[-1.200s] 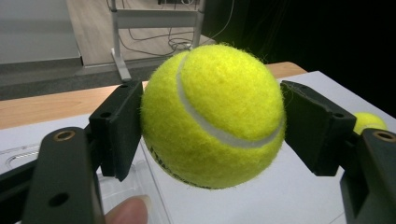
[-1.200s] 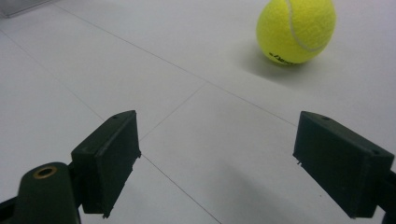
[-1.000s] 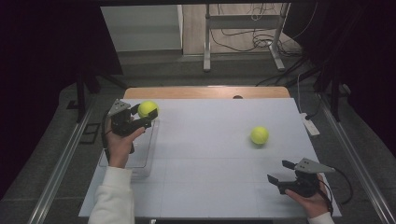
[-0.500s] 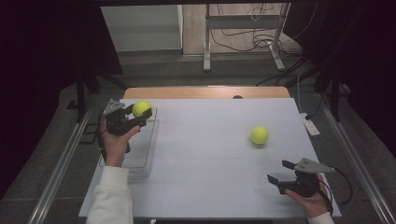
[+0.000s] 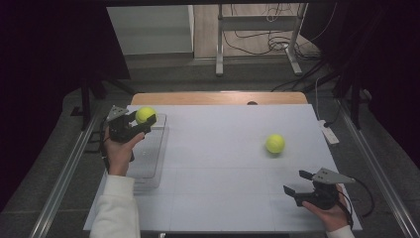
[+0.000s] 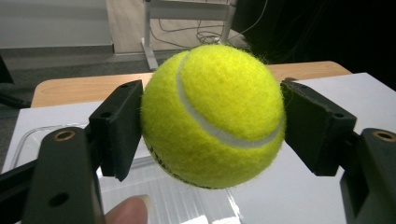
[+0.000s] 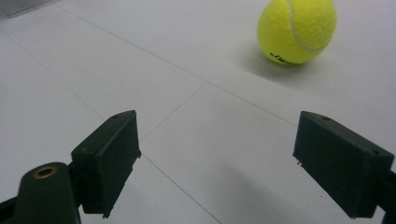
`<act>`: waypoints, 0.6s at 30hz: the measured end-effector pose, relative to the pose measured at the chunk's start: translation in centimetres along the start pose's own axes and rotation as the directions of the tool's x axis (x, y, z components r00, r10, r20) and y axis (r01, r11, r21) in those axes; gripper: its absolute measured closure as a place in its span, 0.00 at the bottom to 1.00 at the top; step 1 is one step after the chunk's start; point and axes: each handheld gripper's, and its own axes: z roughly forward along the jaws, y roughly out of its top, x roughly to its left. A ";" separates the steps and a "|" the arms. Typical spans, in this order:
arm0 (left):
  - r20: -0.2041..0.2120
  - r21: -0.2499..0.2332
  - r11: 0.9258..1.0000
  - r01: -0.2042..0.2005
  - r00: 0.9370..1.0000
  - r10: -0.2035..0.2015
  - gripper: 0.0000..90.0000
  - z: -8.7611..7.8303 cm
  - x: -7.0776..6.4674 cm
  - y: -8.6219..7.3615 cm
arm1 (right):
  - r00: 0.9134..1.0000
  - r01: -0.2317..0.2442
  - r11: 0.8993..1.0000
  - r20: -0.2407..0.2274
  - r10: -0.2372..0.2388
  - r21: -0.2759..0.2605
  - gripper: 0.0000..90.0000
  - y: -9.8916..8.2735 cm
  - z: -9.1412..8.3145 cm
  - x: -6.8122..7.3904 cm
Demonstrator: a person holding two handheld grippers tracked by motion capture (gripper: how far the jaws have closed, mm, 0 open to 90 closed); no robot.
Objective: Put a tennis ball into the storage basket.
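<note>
My left gripper (image 5: 142, 120) is shut on a yellow tennis ball (image 5: 145, 115) and holds it above the far end of a clear plastic tray (image 5: 151, 158) at the table's left. In the left gripper view the ball (image 6: 212, 116) is pressed between both black pads, with the tray (image 6: 187, 196) below it. A second tennis ball (image 5: 275, 144) lies on the white table at the right. My right gripper (image 5: 297, 182) rests open near the front right corner, nothing between its jaws. In the right gripper view that second ball (image 7: 296, 30) lies ahead, beyond the gripper (image 7: 217, 154).
The white table top (image 5: 223, 163) has a wooden strip (image 5: 218, 97) along its far edge. A white block (image 5: 328, 133) lies at the right edge. Metal rails run down both sides, and a metal stand (image 5: 257, 39) with cables is on the floor behind.
My left gripper has carried the ball a little to the left and back, over the tray's far end. The right gripper and the second ball have stayed put.
</note>
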 end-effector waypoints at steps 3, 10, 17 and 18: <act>-0.011 0.004 1.000 0.006 1.000 -0.006 0.29 0.1 0.4 0.0 | 1.000 0.000 1.000 0.000 0.000 0.001 0.16 0.0 0.0 0.0; -0.038 0.012 1.000 0.007 0.999 -0.006 0.29 0.2 0.9 -0.1 | 1.000 0.000 1.000 0.000 0.000 0.001 0.16 0.0 0.0 0.0; -0.054 0.022 1.000 0.006 0.999 -0.005 0.29 0.4 1.2 -0.2 | 1.000 -0.001 1.000 0.000 0.001 -0.001 0.16 0.0 0.0 0.0; -0.055 0.023 1.000 0.007 0.998 -0.006 0.29 0.5 1.3 -0.2 | 1.000 -0.001 1.000 0.000 0.001 -0.001 0.16 0.0 0.0 0.0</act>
